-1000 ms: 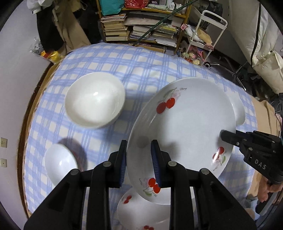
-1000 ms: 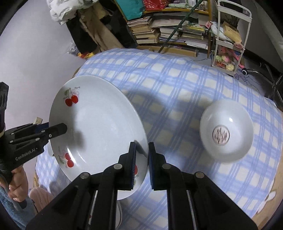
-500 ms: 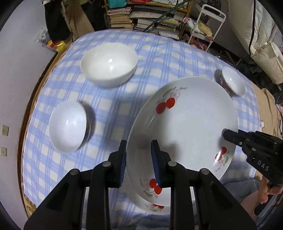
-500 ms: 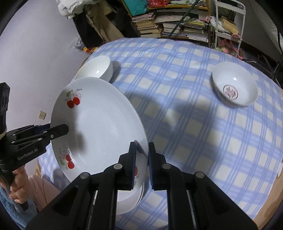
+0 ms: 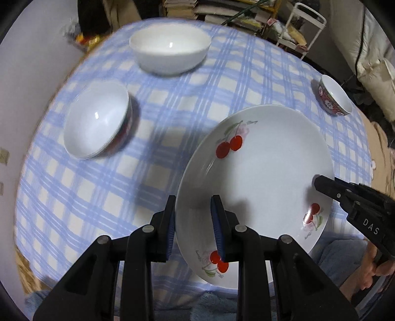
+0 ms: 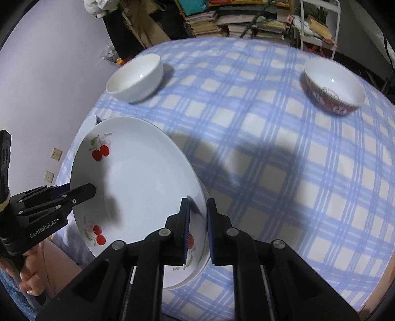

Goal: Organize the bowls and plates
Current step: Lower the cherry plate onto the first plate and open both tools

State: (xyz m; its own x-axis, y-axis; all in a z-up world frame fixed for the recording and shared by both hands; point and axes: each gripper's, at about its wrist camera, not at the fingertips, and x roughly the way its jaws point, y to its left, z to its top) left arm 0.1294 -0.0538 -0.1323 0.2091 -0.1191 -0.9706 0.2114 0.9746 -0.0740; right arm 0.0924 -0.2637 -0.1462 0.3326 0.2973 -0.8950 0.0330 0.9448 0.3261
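Observation:
A large white plate with red cherries (image 5: 261, 180) is held at both sides. My left gripper (image 5: 195, 222) is shut on its left rim, and my right gripper (image 6: 197, 222) is shut on its right rim (image 6: 197, 195). The plate (image 6: 138, 187) sits low over the near table edge, on or just above a second cherry plate whose rim (image 6: 201, 261) shows beneath it. A plain white bowl (image 5: 170, 53) stands at the far side. A white bowl with a dark outside (image 5: 96, 119) stands at the left. A red-patterned bowl (image 6: 333, 91) stands at the far right.
The round table has a blue checked cloth (image 6: 284, 160). A lilac wall (image 6: 49, 74) is close on the left. Bookshelves (image 6: 234, 17) and a white trolley (image 5: 301, 27) stand behind the table.
Both grippers have carried the cherry plate back toward the near edge and lower, over the second cherry plate. The bowls now lie farther away in both views.

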